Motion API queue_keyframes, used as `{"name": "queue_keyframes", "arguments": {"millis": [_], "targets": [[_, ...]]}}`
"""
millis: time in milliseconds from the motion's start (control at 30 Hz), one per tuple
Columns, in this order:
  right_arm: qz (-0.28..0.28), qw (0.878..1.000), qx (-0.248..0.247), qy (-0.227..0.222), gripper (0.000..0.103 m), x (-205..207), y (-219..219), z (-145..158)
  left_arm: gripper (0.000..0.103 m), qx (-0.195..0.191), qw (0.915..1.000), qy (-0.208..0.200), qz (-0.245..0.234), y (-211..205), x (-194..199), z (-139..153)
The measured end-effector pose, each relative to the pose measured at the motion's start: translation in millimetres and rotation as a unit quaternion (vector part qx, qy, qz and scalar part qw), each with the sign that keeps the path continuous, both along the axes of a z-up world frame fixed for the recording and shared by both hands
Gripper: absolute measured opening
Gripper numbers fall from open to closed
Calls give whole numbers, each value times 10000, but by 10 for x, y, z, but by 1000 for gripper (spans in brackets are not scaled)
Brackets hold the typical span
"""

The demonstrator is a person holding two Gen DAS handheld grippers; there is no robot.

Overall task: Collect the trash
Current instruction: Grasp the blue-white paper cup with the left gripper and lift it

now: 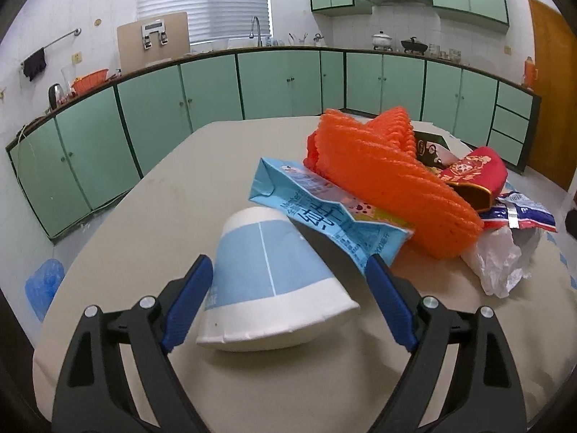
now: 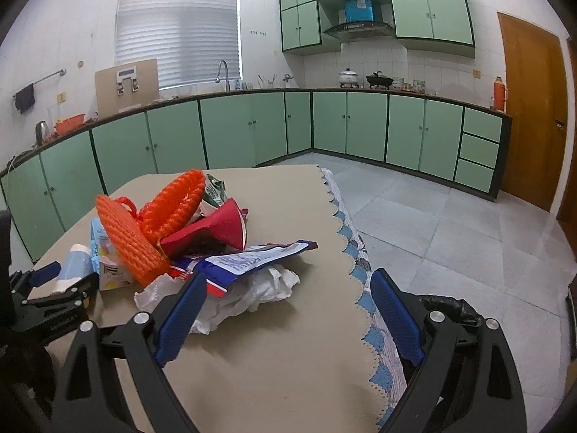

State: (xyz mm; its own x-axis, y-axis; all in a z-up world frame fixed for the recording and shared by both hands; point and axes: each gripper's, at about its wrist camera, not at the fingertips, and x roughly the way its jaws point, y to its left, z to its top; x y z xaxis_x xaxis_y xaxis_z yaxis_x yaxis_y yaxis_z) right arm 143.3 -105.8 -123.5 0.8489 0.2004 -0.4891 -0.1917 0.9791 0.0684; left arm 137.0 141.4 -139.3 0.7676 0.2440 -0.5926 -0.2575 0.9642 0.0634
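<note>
A blue-and-white paper cup (image 1: 267,274) lies on its side on the beige table (image 1: 173,187). My left gripper (image 1: 288,259) is open around it; the right pad stands clear of the cup. Behind the cup lies a pile: a crushed blue carton (image 1: 324,209), orange mesh netting (image 1: 389,180), a red pouch (image 1: 476,169), a blue-white wrapper (image 1: 519,213) and a white plastic bag (image 1: 501,256). My right gripper (image 2: 288,276) hangs open over the table just in front of the white plastic bag (image 2: 267,285) and the wrapper (image 2: 252,258), holding nothing. The left gripper (image 2: 66,278) shows at that view's left edge.
The table's right edge, with a scalloped blue-trimmed cloth (image 2: 346,238), drops to a tiled floor. A black bin bag (image 2: 450,306) sits below that edge behind my right finger. Green kitchen cabinets (image 2: 245,130) line the far walls. A blue bag (image 1: 45,285) lies on the floor at left.
</note>
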Motion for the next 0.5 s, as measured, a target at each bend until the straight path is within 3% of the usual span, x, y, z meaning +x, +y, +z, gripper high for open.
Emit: {"name": "queue_keyframes", "arguments": {"millis": [367,467,500], "targets": [[202,9998,-86,40,90,43,195,-11,67,-209,9996,-150,-68,94,-80,38],[236,9997,-94,61,90,72,228,-4,42,-164,9993,-334,-77,86,-163,108],[244,9996,-88,81,90,88,238,-6,38,-114,9992,-361,-119,66,-175,135]]}}
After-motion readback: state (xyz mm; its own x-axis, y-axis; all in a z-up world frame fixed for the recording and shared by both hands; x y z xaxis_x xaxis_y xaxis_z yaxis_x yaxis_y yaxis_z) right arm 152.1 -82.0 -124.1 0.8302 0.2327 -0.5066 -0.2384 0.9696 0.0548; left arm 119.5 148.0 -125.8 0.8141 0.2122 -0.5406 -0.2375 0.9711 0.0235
